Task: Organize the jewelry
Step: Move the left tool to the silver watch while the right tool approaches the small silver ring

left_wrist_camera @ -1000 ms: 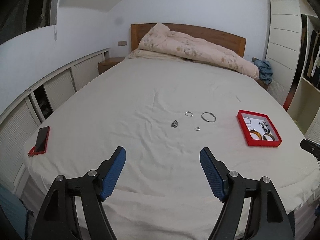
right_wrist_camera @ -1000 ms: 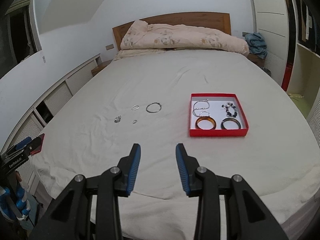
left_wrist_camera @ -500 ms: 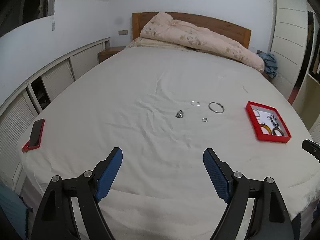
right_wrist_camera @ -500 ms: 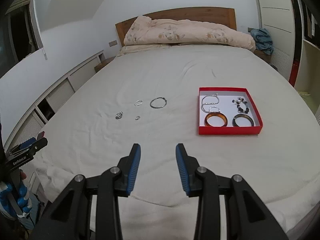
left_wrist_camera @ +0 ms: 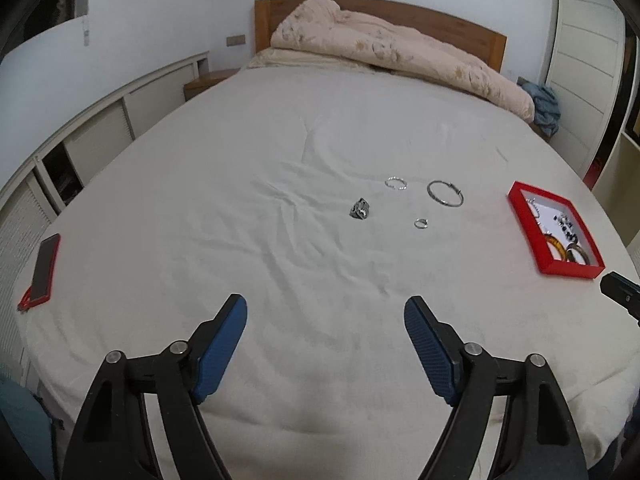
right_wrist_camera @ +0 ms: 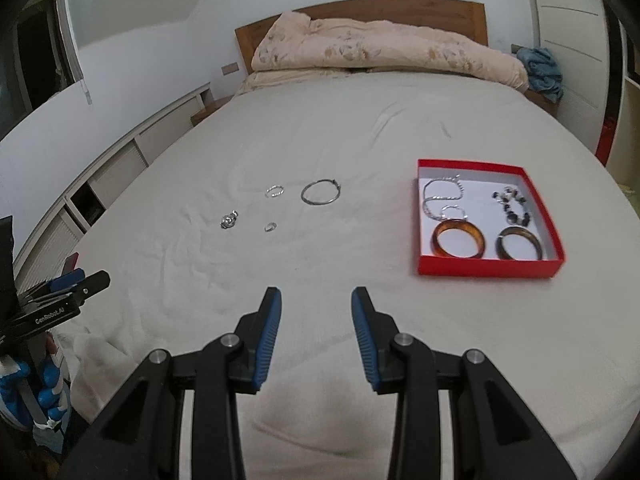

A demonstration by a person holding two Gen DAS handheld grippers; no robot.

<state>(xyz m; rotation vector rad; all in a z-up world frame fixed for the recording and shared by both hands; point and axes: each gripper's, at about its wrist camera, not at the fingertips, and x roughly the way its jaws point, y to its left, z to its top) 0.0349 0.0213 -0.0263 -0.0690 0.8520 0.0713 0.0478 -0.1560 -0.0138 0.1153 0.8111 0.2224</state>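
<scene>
Loose on the white bed sheet lie a silver bangle point(left_wrist_camera: 445, 194) point(right_wrist_camera: 321, 192), a small hoop point(left_wrist_camera: 396, 183) point(right_wrist_camera: 275, 191), a tiny ring point(left_wrist_camera: 421, 223) point(right_wrist_camera: 271, 227) and a crumpled silver piece point(left_wrist_camera: 359, 209) point(right_wrist_camera: 229, 221). To their right a red tray point(left_wrist_camera: 570, 270) point(right_wrist_camera: 488, 270) holds an amber bangle point(right_wrist_camera: 457, 239), a dark bangle point(right_wrist_camera: 519, 243), a bead bracelet point(right_wrist_camera: 512, 204) and a silver chain point(right_wrist_camera: 442, 196). My left gripper point(left_wrist_camera: 326, 316) hovers well short of the loose pieces, jaws wide and closing on nothing. My right gripper point(right_wrist_camera: 316, 300) stands open and empty, short of the tray.
A phone in a red case point(left_wrist_camera: 42, 268) lies at the bed's left edge. A rolled pink duvet point(left_wrist_camera: 400, 52) fills the head end. Low cabinets point(left_wrist_camera: 100, 136) run along the left wall and a wardrobe point(left_wrist_camera: 588, 60) stands to the right.
Both grippers have come forward and down over the bed, so the jewelry and tray look larger and nearer. The left jaws widened a little, then narrowed.
</scene>
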